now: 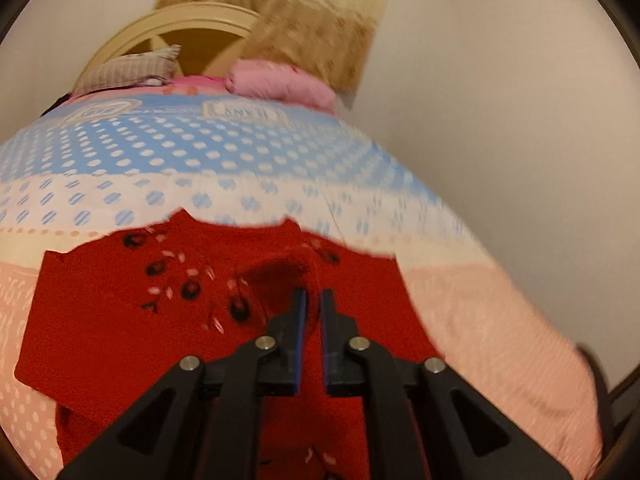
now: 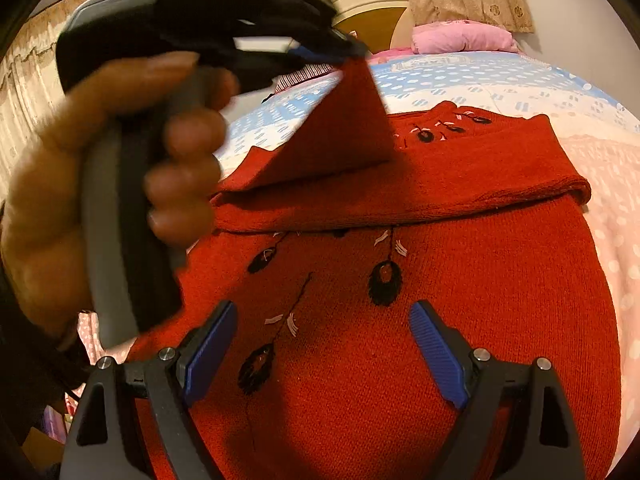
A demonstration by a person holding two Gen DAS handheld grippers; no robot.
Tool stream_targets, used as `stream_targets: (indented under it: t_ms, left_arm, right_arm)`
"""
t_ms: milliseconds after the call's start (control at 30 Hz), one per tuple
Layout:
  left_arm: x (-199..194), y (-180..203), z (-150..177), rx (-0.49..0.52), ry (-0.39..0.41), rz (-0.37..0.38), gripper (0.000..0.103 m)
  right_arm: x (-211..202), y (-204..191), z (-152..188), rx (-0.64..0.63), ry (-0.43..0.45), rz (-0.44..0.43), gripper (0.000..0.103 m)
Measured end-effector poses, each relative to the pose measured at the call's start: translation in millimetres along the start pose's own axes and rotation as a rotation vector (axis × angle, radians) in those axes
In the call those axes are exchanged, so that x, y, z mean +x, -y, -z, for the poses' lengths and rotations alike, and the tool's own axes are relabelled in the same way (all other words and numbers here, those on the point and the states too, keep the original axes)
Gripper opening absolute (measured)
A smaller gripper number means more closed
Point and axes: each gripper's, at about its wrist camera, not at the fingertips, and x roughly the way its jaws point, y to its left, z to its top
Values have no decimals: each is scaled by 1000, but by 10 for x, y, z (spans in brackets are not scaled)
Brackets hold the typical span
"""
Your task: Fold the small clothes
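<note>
I was folding the red sweater (image 2: pixel 440 280) on the bed (image 2: pixel 600 160): left gripper (image 1: pixel 314 300) jaws pinched its lifted sleeve, right gripper (image 2: pixel 324 356) hovered above it, jaws wide, empty. Next, I judged, lay the sleeve across.

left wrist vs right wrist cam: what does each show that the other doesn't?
Only the left wrist view: the left tongs seen from behind, closed on a raised fold of the red sweater, and a checked pillow at the headboard.

Only the right wrist view: the right tongs open and empty above the sweater front, the person's left hand gripping the other tool's handle, and the lifted sweater corner seen from the side.

Both: the red sweater with dark feather motifs, the dotted bedspread, the pink pillow and the curtain.
</note>
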Motion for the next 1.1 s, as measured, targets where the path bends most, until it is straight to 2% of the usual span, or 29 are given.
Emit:
stream_targets:
  t_ms: [67, 100, 133, 167, 267, 400, 467, 533, 600, 633, 700, 767, 800, 900, 1033, 1100]
  left_arm:
    - [-53, 123, 58, 81, -14, -16, 36]
    - [-133, 143, 81, 108, 10, -33, 58]
    - [-225, 137, 99, 131, 44, -39, 72]
    - [-382, 106, 127, 160, 95, -45, 75]
    - [-594, -113, 154, 189, 116, -77, 79]
    - [-704, -661, 406, 199, 82, -254, 81]
    - [-655, -928, 577, 180, 35, -333, 81]
    - [-550, -1227, 743, 128, -42, -391, 81]
    - [-433, -1417, 813, 100, -87, -432, 82]
    - [-386, -1498, 805, 61, -113, -413, 86]
    - [-385, -1585, 774, -3, -109, -396, 92]
    - [-382, -1631, 756, -5, -104, -446, 97]
    - [-381, -1684, 760, -30, -105, -442, 100]
    - [-440, -1864, 804, -118, -107, -386, 101]
    - [-451, -2018, 894, -211, -114, -331, 103]
    - [-438, -1989, 901, -201, -113, -337, 103]
  right_arm:
    - [-3, -16, 12, -11, 2, 3, 89]
    - [-9, -16, 16, -10, 5, 2, 89]
    - [-15, -7, 21, -6, 8, -3, 89]
    - [-20, 1, 23, -2, 10, -8, 89]
    - [-32, 36, 25, 14, 14, -26, 89]
    - [-36, 36, 25, 13, 17, -20, 89]
    - [-35, 23, 28, 9, 15, -13, 89]
    - [-30, 18, 22, 6, 14, -7, 89]
    - [-23, 3, 23, 5, 12, -1, 89]
    - [-17, -1, 22, 5, 11, 3, 89]
    - [-10, -2, 15, 3, 9, 14, 89]
    - [-63, 21, 8, 26, 21, 22, 89]
    - [-87, 56, 2, 54, 17, 10, 89]
    - [-255, 245, -64, 175, 39, -13, 89]
    - [-404, 488, -428, 215, 59, 79, 89]
    - [-365, 571, -599, 211, 47, 101, 88]
